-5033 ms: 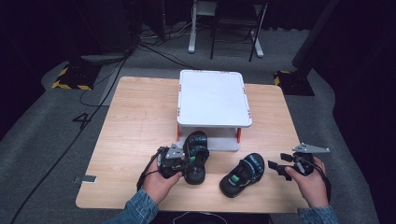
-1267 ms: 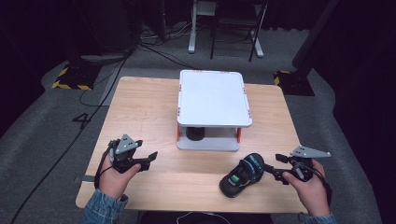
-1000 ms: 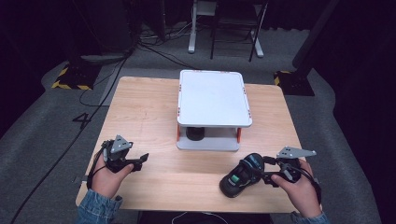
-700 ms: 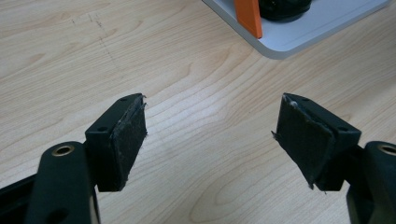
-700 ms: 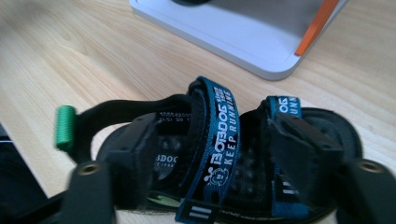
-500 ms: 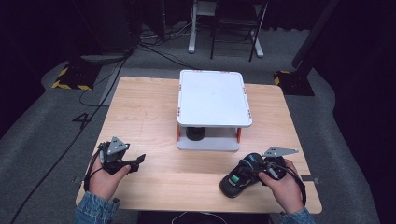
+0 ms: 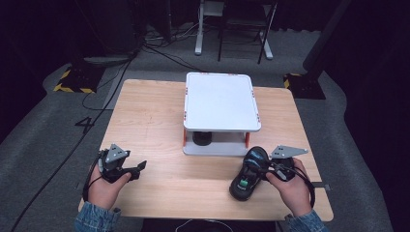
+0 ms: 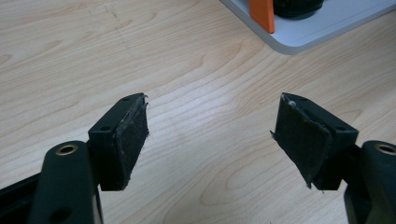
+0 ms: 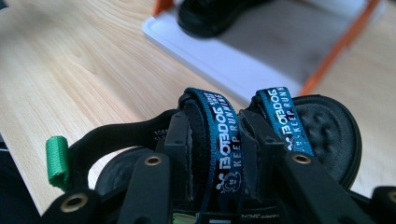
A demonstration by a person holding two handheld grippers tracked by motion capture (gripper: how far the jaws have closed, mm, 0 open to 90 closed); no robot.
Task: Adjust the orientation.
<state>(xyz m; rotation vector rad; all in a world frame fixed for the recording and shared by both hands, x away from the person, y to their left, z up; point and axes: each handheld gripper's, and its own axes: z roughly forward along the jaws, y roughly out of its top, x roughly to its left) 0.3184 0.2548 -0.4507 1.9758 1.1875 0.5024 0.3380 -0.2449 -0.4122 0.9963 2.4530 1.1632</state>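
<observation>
Wooden table [image 7: 159, 121]: light grain, stood on grey carpet | white two-tier rack [image 7: 220, 99]: orange posts, sat mid-table toward far edge | black shoe [image 7: 202, 137]: lay on rack's lower shelf | black cables [image 7: 140, 46]: trailed across floor beyond table | hazard-striped floor plate [image 7: 72, 84]: lay far left

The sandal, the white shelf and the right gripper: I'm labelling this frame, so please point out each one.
sandal [image 7: 241, 183], high view, on its footbed near the heel.
white shelf [image 7: 220, 101], high view, on its bare top board.
right gripper [image 9: 212, 140], right gripper view, between its jaw tips, closed on the sandal's strap.
</observation>
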